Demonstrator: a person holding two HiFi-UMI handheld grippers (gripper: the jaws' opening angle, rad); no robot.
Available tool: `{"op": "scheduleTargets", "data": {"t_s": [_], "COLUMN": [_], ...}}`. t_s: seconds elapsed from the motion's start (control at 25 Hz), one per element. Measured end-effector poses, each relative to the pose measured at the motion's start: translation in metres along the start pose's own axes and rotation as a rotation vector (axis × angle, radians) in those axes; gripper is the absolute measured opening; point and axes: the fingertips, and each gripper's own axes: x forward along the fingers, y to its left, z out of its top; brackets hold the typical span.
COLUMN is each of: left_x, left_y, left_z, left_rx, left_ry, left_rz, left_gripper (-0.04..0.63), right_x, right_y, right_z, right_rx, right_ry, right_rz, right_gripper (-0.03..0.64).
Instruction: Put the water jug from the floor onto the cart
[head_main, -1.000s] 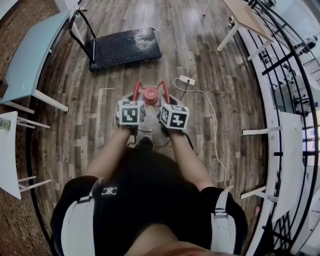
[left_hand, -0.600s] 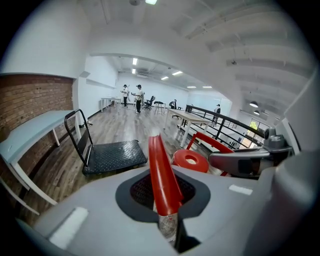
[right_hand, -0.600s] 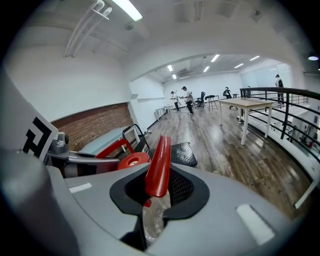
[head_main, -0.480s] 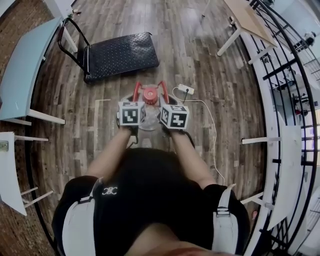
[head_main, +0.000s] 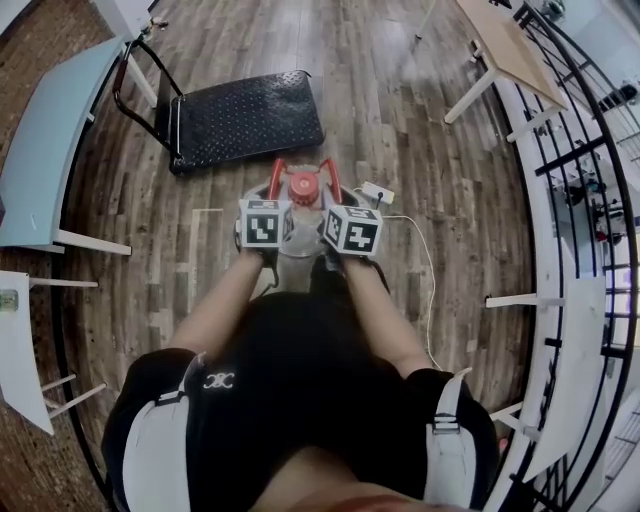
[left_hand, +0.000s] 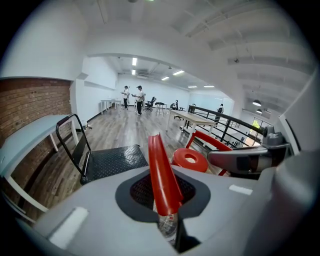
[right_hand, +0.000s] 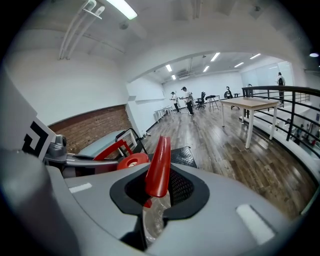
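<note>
The clear water jug with a red cap and two red handles hangs between my grippers, just short of the black flat cart. My left gripper is shut on the left red handle. My right gripper is shut on the right red handle. Each gripper view shows the cap beside its handle and the cart ahead. The jug's lower body is hidden behind the marker cubes and my arms.
A white power strip with its cable lies on the wood floor right of the jug. A blue table and a white table stand at the left, a wooden table and a black railing at the right. People stand far off.
Both grippers have carried the jug forward towards the cart. The power strip, earlier ahead of the jug, now lies beside it. The grips on the handles are unchanged.
</note>
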Motion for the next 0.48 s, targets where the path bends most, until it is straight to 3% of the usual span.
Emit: {"op": "scheduleTargets", "data": {"t_s": [0.48], "left_x": [0.084], "left_y": [0.045], "left_z": [0.052], "left_rx": [-0.004], "left_ry": [0.027], "left_rz": [0.09], "left_gripper": [0.026], "right_x": [0.103], "right_y": [-0.017], "right_z": [0.055], "right_rx": [-0.012], "right_ry": [0.027], "right_rz": [0.085], "right_gripper": [0.07]}}
